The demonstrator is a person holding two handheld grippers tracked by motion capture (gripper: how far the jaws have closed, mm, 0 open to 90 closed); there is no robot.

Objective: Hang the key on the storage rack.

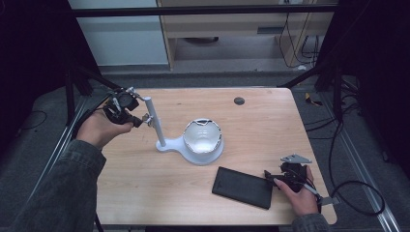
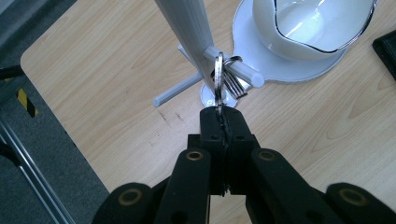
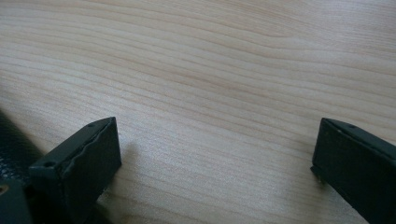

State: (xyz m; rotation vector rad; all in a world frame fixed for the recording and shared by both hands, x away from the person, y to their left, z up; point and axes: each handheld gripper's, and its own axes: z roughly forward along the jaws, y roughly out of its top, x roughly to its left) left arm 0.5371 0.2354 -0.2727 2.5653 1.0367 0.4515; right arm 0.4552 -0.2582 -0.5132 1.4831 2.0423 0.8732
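left gripper [image 2: 219, 114]: clamped tight on a key ring [image 2: 218, 84] that's looped over a side peg [image 2: 236, 70] of the white stand [image 1: 153, 124], near the tabletop's [image 1: 145, 193] far-left corner
right gripper [image 3: 212, 158]: jaws wide apart, nothing in them, parked low by the near-right corner
slip risk: grip is only on the ring's thin edge, so I reckon a twist could pop it loose
snag risk: the keys [image 2: 236, 86] hang at the peg, so tugging sideways might tip the stand
bowl [image 1: 203, 135]: sits on the same base, so it'd wobble too
black case [image 1: 243, 187]: just beside the right gripper, probably safe

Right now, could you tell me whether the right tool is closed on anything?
No, the right tool has its jaws wide apart over bare table, with nothing between them.
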